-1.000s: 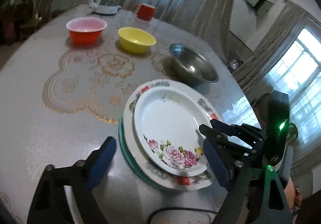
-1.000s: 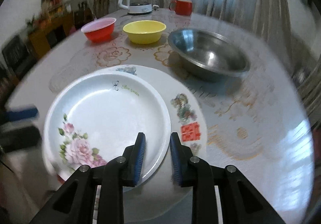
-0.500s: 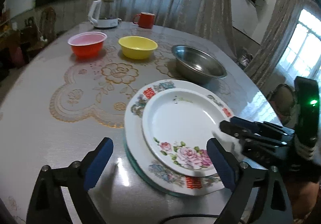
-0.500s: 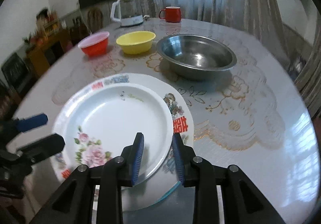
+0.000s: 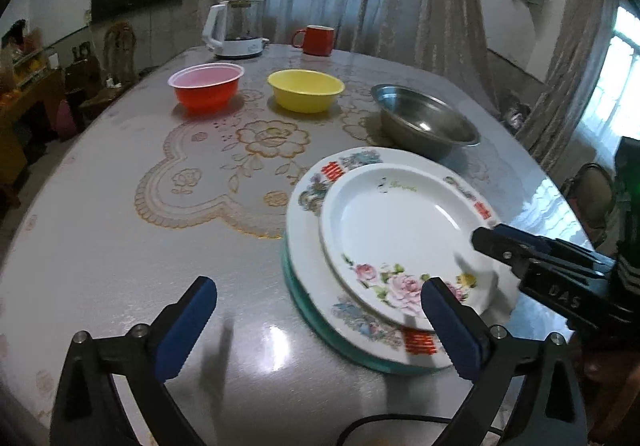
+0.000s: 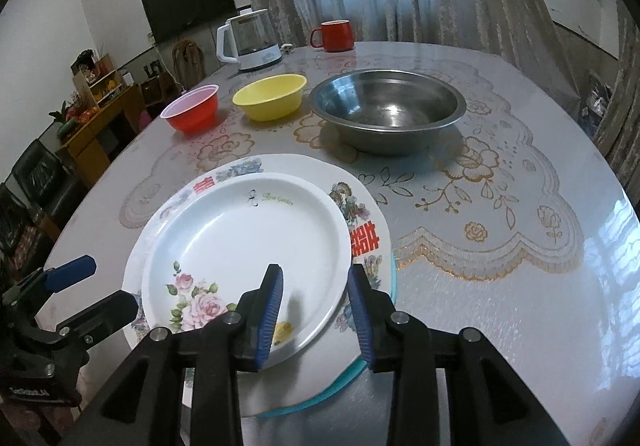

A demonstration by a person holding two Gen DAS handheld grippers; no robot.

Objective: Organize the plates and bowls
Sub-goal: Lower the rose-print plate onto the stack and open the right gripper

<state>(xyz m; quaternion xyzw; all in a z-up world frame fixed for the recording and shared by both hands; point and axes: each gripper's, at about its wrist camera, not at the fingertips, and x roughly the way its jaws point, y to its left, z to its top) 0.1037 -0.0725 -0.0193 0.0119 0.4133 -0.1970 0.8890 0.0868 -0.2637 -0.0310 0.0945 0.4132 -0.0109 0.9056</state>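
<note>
A white rose plate (image 6: 240,238) lies on top of a larger plate with red characters (image 6: 364,242), and a teal plate (image 6: 348,374) shows beneath both. My right gripper (image 6: 314,310) straddles the rose plate's near rim. Its jaws are opening, with a gap on each side of the rim. In the left wrist view the same gripper (image 5: 480,240) sits at the rose plate's (image 5: 400,230) right edge. My left gripper (image 5: 320,326) is still opening wide above the table beside the stack, its pads touching nothing. Red (image 5: 206,86), yellow (image 5: 306,90) and steel (image 5: 424,122) bowls stand apart farther back.
A white kettle (image 5: 236,30) and a red mug (image 5: 316,40) stand at the far edge of the round table (image 5: 120,226). Curtains hang behind them. Chairs and a shelf (image 6: 92,118) stand off the table's left side.
The right jaws have widened off the rose plate's rim, and the plate now rests flat on the stack. The left jaws have spread wider. Both views have rolled level.
</note>
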